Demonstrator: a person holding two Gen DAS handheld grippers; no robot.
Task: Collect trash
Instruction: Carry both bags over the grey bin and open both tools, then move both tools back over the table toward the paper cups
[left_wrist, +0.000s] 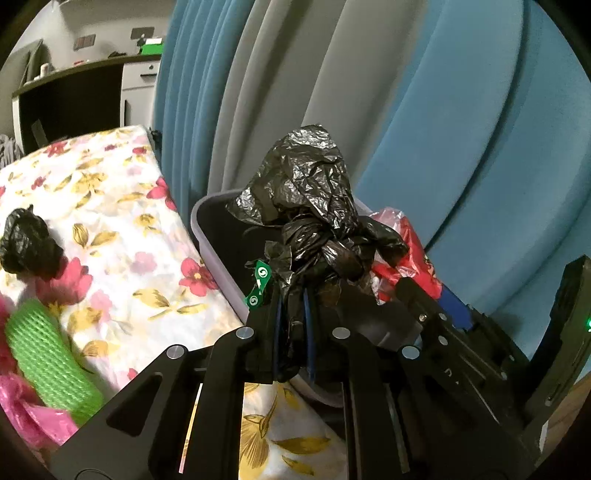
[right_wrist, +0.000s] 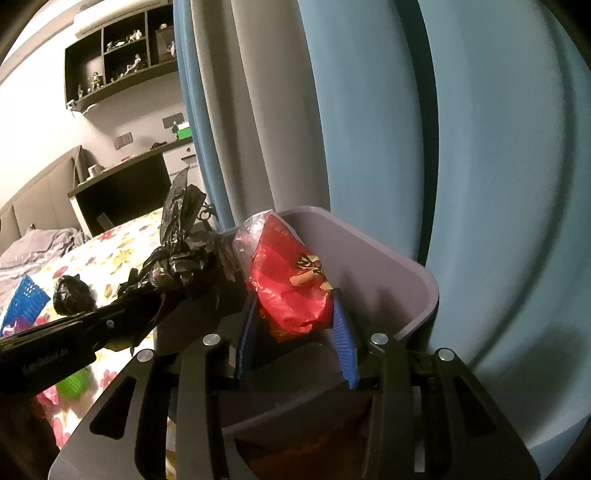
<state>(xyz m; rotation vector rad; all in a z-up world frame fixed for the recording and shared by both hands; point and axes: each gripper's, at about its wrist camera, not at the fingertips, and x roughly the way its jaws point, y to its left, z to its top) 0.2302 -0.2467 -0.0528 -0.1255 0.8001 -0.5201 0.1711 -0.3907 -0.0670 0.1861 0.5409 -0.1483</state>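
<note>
My left gripper (left_wrist: 291, 325) has its fingers clenched on a crumpled black bag (left_wrist: 314, 221), which bunches up above the fingertips and hangs over the near rim of the grey bin (left_wrist: 207, 236). My right gripper (right_wrist: 295, 332) grasps a red bag (right_wrist: 291, 288) between its blue-lined fingers (right_wrist: 341, 343), holding it right over the open mouth of the bin, whose lavender-grey wall (right_wrist: 388, 266) curves behind it. From the right wrist view the black bag sits just beside the red one, to its left, with the left gripper's dark body reaching in from the lower left.

The bin stands against the bed (left_wrist: 122, 206), whose sheet is printed with red and yellow flowers. On that sheet lie a second small black bag (left_wrist: 27, 240), a green mesh sleeve (left_wrist: 48, 354), a pink plastic bag (left_wrist: 22, 410) at the lower left edge and a blue basket (right_wrist: 24, 299). Blue and grey curtains (left_wrist: 443, 129) hang behind the bin.
</note>
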